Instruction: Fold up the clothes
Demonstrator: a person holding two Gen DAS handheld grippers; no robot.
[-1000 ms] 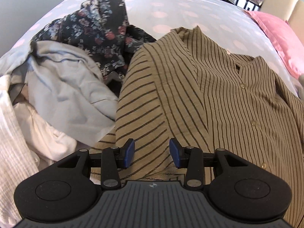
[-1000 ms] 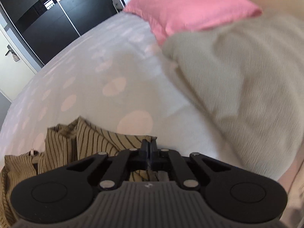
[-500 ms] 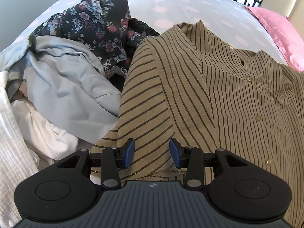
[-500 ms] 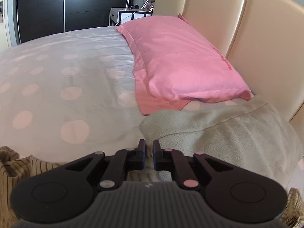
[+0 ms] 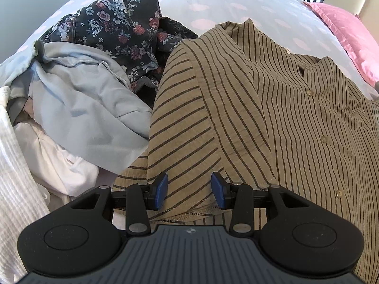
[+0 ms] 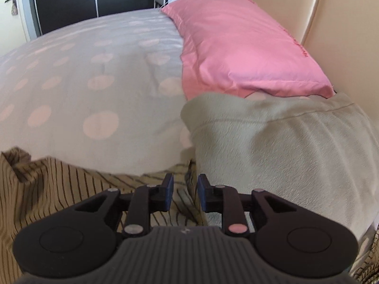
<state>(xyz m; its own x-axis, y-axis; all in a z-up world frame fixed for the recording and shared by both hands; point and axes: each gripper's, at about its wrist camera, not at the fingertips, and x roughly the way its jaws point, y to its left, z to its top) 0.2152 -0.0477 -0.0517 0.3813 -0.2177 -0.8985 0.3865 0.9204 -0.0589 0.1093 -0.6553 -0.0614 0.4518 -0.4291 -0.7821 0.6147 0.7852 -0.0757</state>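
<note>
bed [image 6: 71, 75] with dotted cover carries the striped shirt [image 5: 272, 108] spread button-side up, likely flattened for folding; unsorted clothes pile [image 5: 78, 99] left of shirt. left hand-held gripper [image 5: 189, 194] half open over shirt hem, gripping nothing. right hand-held gripper [image 6: 183, 195] jaws opening above shirt edge, nothing pinched.

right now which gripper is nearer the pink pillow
Right. The right gripper, jaws opening, sits just short of the pink pillow. The left gripper hangs over the striped shirt, the pillow far off.
</note>
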